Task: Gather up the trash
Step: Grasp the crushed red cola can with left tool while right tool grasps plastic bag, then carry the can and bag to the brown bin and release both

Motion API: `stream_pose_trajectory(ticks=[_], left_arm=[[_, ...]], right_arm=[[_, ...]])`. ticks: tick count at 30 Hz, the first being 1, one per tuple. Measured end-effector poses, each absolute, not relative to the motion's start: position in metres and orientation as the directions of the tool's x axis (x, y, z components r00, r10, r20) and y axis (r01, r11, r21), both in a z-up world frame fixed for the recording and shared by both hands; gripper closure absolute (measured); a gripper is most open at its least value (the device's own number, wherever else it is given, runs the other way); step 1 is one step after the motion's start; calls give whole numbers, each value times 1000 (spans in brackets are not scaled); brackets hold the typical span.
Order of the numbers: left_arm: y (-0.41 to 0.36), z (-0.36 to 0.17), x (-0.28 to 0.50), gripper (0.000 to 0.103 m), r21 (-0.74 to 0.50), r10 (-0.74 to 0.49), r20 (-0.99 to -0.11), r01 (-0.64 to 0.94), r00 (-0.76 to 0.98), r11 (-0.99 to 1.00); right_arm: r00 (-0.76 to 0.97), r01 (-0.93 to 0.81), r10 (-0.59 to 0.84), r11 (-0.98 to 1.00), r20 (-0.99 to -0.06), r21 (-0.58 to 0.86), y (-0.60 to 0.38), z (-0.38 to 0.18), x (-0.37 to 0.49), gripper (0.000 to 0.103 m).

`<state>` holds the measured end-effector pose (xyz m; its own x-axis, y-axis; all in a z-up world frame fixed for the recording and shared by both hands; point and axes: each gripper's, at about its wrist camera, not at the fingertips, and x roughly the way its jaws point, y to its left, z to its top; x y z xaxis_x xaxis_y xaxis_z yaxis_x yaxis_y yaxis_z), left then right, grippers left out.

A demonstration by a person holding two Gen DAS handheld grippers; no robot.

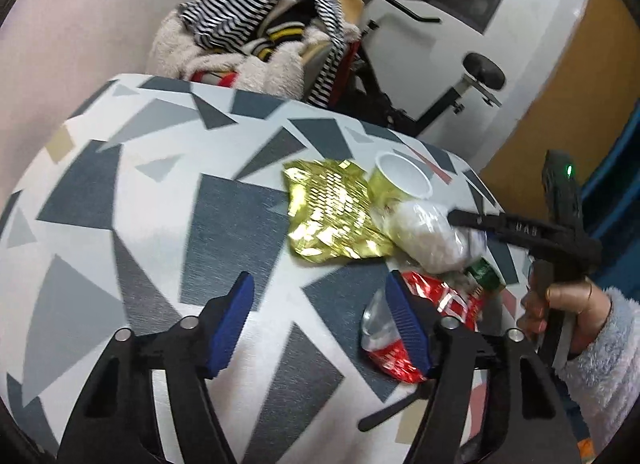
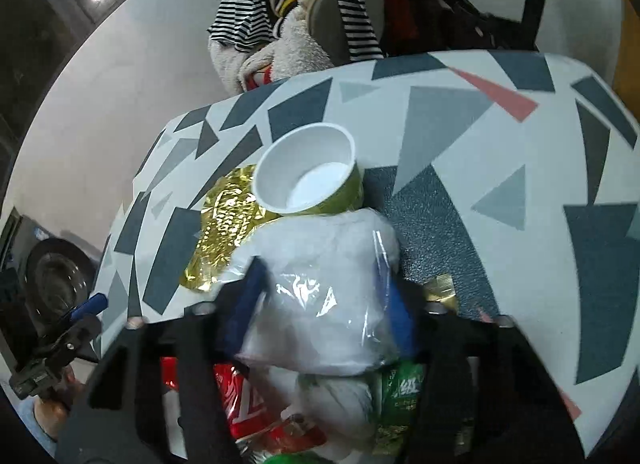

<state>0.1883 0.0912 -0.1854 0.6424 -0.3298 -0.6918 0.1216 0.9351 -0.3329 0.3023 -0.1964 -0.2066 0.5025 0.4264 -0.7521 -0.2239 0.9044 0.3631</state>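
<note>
Item: clear plastic bag (image 2: 320, 296) pinched between the 2 fingers of the right gripper (image 2: 324, 304), paper cup (image 2: 308, 172) just beyond; left gripper (image 1: 320, 328) unclenched, red wrapper (image 1: 416, 320) outside its right finger; risk: slick film slipping out.

A round table with a grey, white and pink triangle-patterned cloth (image 1: 160, 192) carries a cluster of rubbish near one edge. In the left wrist view, a crinkled gold foil wrapper (image 1: 332, 212) lies flat on the cloth, with a white-lined green paper cup (image 1: 404, 180) tipped on its side just right of it. A clear plastic bag stuffed with white material (image 2: 320, 284) lies in front of the cup, touching it and overlapping the foil. Nearer still, a red and silver snack packet (image 1: 404, 328) sits left of a small green packet (image 1: 486, 272). Behind the table, a chair piled with striped and fleecy clothes (image 1: 256, 36) stands against the wall, an exercise bike (image 1: 420, 76) to its right.
</note>
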Motion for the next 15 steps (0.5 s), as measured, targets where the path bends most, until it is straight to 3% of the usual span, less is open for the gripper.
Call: stream_pose_trajectory(ticks=[6, 10, 15], left_arm=[[50, -195, 185, 40, -310, -389, -711, 235, 586, 921], [25, -208, 189, 40, -273, -382, -737, 272, 557, 923], [13, -228, 203, 40, -277, -371, -767, 251, 524, 928]], right_arm=[[600, -288, 454, 891, -658, 352, -204, -170, 279, 60], [700, -290, 369, 929, -611, 230, -213, -144, 253, 60], [736, -267, 329, 944, -591, 193, -231, -137, 230, 60]])
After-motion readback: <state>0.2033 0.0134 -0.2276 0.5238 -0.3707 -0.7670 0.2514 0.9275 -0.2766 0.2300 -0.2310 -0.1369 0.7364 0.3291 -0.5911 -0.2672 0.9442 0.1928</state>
